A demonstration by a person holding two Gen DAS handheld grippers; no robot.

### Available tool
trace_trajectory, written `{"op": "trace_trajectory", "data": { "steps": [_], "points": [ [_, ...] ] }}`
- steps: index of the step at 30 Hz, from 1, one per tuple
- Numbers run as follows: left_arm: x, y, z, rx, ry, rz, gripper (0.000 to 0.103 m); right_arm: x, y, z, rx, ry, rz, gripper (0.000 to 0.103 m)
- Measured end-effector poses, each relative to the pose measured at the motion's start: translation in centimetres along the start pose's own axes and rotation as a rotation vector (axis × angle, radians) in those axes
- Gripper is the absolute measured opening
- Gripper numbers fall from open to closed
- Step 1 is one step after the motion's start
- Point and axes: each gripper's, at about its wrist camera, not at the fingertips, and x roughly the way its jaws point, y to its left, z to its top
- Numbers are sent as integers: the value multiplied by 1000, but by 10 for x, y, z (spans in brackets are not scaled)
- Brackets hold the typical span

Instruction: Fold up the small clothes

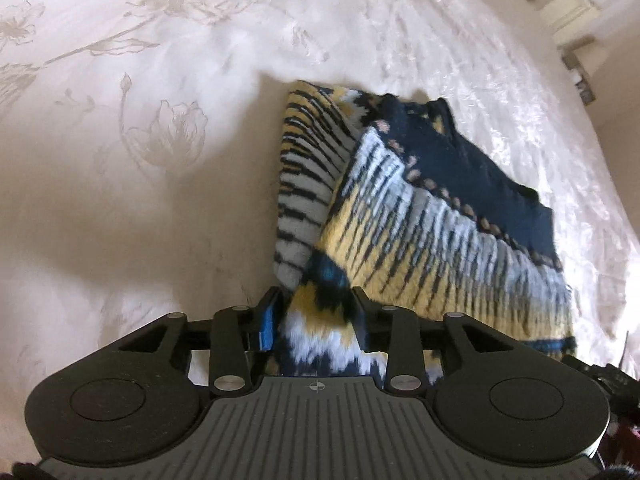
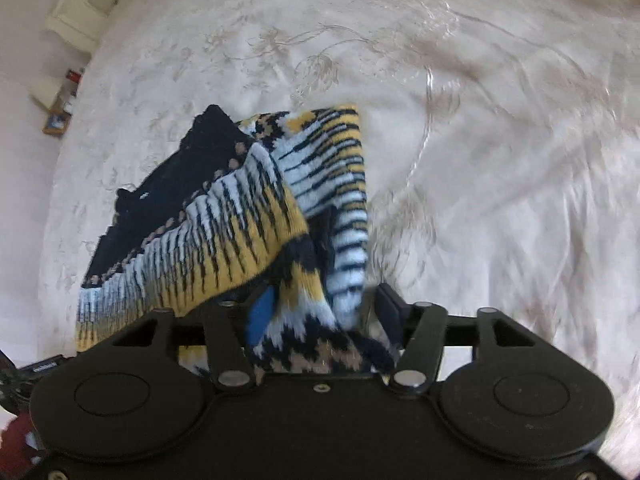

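A: What is being held?

B: A small knitted sweater, yellow, white and black striped with a dark navy upper part. It hangs stretched between two handheld grippers, lifted above a bed, with its far edge drooping toward the bedspread.

A: How are the grippers holding it?

B: The left gripper is clamped on one bunched corner of the knit, fabric filling the gap between its black fingers. The right gripper is clamped on the other corner in the same way; there the sweater spreads away to the left.

A: What lies beyond it?

B: A cream bedspread with a woven flower pattern, slightly creased. A pale padded headboard shows at the edge.
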Motion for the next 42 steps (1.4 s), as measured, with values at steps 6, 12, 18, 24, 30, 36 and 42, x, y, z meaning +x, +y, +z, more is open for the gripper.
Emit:
{"op": "trace_trajectory", "data": {
  "steps": [6,12,18,24,30,36,42],
  "points": [
    [-7,1,-26,141,11,-6,42,-7,-12,-24,-16,9,23,74],
    [6,1,-32,156,20,-14,47,4,-14,-31,-36,9,19,75],
    [5,16,-23,-54,52,-121,12,11,-12,-23,40,11,100,43],
    [-41,13,-8,-31,84,-198,9,-30,-5,-14,101,37,194,22],
    [-19,26,-15,1,157,37,9,-16,-19,-21,62,142,14,27],
    [-52,-29,-35,173,-18,102,30,-23,1,-28,-55,62,-38,66],
    [-37,-99,-49,325,-49,-5,38,-29,13,-22,-124,-6,-49,78]
  ]
}}
